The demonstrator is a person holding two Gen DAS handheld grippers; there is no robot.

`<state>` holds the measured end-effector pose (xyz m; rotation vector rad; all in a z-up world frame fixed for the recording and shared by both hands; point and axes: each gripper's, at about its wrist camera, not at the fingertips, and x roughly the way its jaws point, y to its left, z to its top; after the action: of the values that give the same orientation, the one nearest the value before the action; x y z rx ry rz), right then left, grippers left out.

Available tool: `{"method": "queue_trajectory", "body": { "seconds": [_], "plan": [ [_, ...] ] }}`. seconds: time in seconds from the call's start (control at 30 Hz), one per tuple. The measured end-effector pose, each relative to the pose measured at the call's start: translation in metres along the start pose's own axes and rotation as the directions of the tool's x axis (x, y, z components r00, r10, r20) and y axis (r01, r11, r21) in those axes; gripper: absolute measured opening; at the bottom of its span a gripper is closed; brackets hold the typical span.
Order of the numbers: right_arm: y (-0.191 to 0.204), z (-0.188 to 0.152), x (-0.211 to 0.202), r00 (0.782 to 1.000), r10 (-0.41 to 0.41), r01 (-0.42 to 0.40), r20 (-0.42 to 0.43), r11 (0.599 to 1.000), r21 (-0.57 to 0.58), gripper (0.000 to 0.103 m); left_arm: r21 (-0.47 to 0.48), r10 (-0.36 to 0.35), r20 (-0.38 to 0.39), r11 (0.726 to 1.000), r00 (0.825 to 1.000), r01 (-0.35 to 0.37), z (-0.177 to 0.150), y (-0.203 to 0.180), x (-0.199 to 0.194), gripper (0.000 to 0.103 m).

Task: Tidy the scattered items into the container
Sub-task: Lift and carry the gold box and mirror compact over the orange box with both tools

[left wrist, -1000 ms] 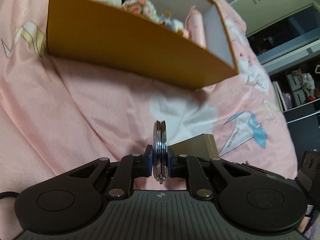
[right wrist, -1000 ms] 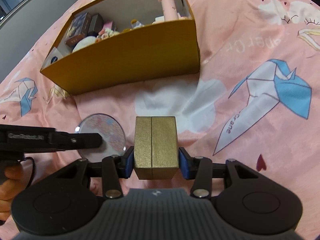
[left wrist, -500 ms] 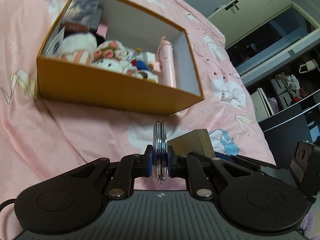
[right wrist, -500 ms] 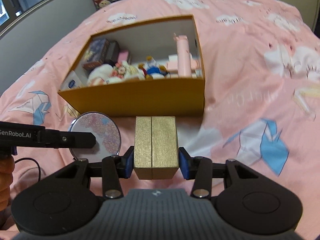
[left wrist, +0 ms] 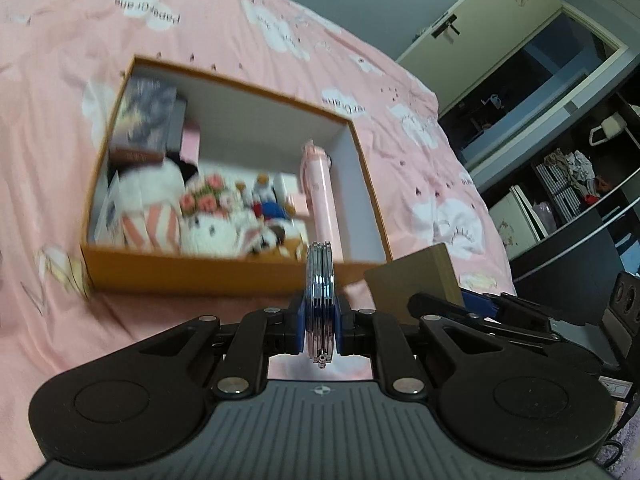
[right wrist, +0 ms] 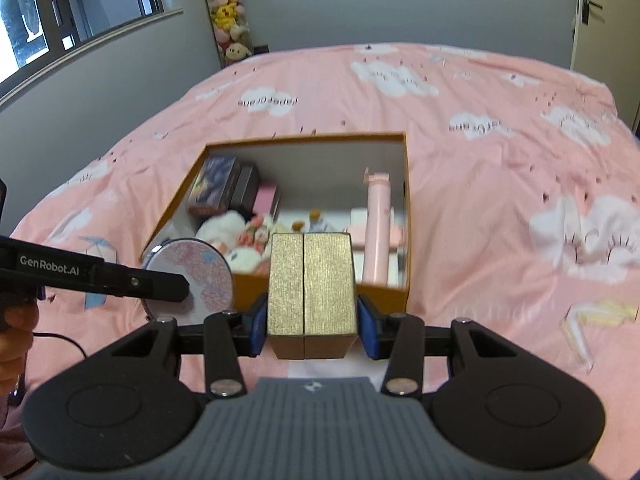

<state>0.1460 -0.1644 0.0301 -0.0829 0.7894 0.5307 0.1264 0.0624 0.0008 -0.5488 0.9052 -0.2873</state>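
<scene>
My left gripper (left wrist: 319, 322) is shut on a round compact mirror (left wrist: 319, 280), seen edge-on in the left wrist view and face-on (right wrist: 200, 268) in the right wrist view. My right gripper (right wrist: 312, 320) is shut on a gold box (right wrist: 312, 280), whose corner (left wrist: 416, 276) also shows in the left wrist view. Both items hang in the air just in front of the near wall of an open orange box (left wrist: 224, 276) (right wrist: 308, 138). Inside that container lie a pink bottle (left wrist: 322, 196), plush toys (left wrist: 208, 228) and small cartons (right wrist: 218, 188).
A pink bedspread (right wrist: 500, 184) with cloud and crane prints lies all around the orange box. Dark shelves and a wardrobe (left wrist: 560, 184) stand beyond the bed's right side. A window (right wrist: 80, 12) and hanging plush toys (right wrist: 228, 16) line the far wall. A person's hand (right wrist: 16, 320) holds the left gripper.
Both grippers have risen with the mirror and the gold box still held. The orange box now shows from higher up, with its inside in view.
</scene>
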Motion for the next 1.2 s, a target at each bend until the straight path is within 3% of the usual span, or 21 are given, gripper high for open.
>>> {"method": "queue_trajectory", "body": {
  "seconds": [0.33,0.63,1.2],
  "plan": [
    [-0.016,0.036,0.026,0.999,-0.017,0.016,0.038,1.000,0.024,0.048,0.001,0.043,0.043,0.999,0.998,-0.043,0.053,0.017,0.014,0.015],
    [-0.012,0.062,0.067,0.999,-0.005,0.006,0.040,1.000,-0.022,0.048,-0.013,0.068,0.042,0.998,0.997,-0.067,0.095,0.033,0.063,0.015],
    [-0.012,0.086,0.142,1.000,-0.008,0.008,-0.001,0.994,-0.112,0.048,0.056,0.142,-0.044,0.989,0.989,-0.139,0.122,0.063,0.154,0.015]
  ]
}}
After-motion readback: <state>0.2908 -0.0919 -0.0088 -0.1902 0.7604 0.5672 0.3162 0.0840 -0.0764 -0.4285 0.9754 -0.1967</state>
